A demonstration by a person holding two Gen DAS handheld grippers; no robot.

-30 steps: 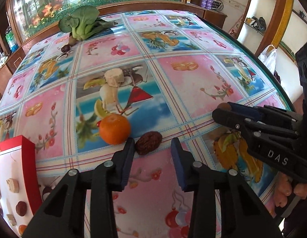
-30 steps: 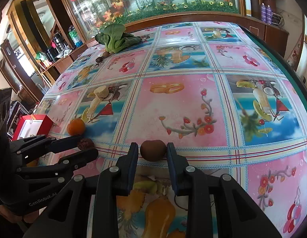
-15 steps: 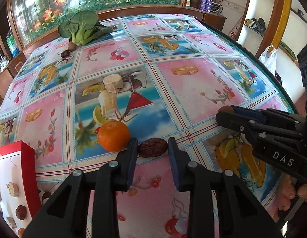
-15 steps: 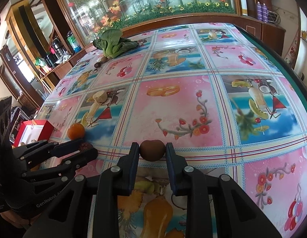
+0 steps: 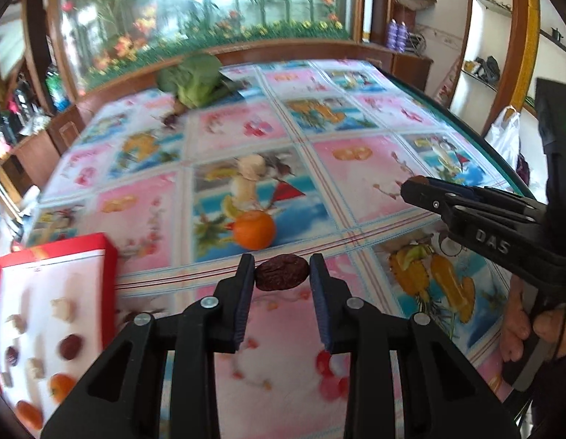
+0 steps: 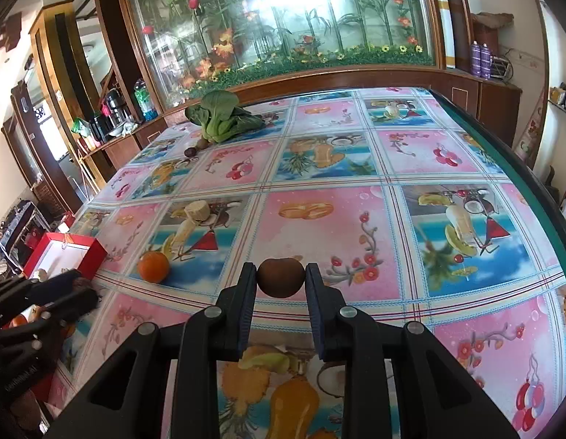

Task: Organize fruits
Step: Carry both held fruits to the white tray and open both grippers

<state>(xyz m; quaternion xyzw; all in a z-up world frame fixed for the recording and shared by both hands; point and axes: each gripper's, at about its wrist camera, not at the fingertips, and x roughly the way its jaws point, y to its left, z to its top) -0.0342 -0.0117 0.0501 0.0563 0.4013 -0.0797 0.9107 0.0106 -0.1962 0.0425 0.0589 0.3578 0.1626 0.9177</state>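
My left gripper (image 5: 282,274) is shut on a wrinkled dark red date (image 5: 281,277) and holds it above the table. My right gripper (image 6: 281,278) is shut on a round brown fruit (image 6: 281,278), also lifted. An orange mandarin (image 5: 254,229) sits on the patterned tablecloth just beyond the date; it also shows in the right wrist view (image 6: 153,266). A red box (image 5: 52,307) at the left holds several dates, small pale pieces and oranges. The right gripper also shows in the left wrist view (image 5: 416,187), and the left gripper in the right wrist view (image 6: 78,287).
A leafy green vegetable (image 6: 221,117) lies at the table's far side with a small dark fruit (image 6: 190,152) beside it. A pale cut chunk (image 6: 197,211) lies mid-table. The table's green edge (image 6: 531,179) runs along the right. Cabinets stand behind.
My left gripper closed on the date and lifted it, swinging toward the red box. My right gripper rose with the brown fruit held.
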